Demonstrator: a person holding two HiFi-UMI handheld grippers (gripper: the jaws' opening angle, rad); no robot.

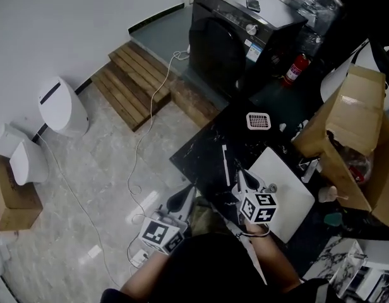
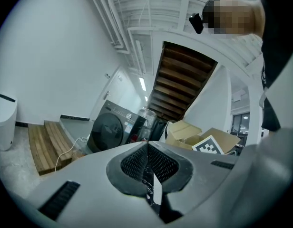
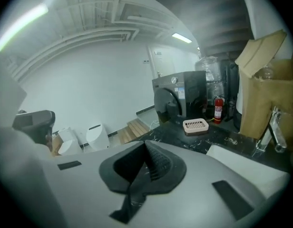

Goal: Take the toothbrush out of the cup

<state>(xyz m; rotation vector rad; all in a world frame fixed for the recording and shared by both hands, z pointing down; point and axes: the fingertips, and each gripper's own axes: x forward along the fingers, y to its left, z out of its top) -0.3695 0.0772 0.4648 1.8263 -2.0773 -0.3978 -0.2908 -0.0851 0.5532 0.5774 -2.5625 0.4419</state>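
Observation:
I cannot make out a cup or a toothbrush in any view. In the head view my right gripper (image 1: 239, 175) hangs over the black counter (image 1: 207, 150), next to a white board (image 1: 286, 191). Its jaws are shut with nothing between them, and the right gripper view shows the pads (image 3: 146, 142) pressed together. My left gripper (image 1: 180, 199) is lower left, off the counter's near corner and above the floor. In the left gripper view (image 2: 147, 144) it points level toward the washing machine, jaws closed and empty.
A dark washing machine (image 1: 239, 30) stands behind the counter with a red fire extinguisher (image 1: 297, 69) beside it. A white slotted dish (image 1: 258, 120) lies on the counter. Open cardboard boxes (image 1: 352, 125) crowd the right. Wooden steps (image 1: 134, 81), a white bin (image 1: 62, 106) and a cable lie left.

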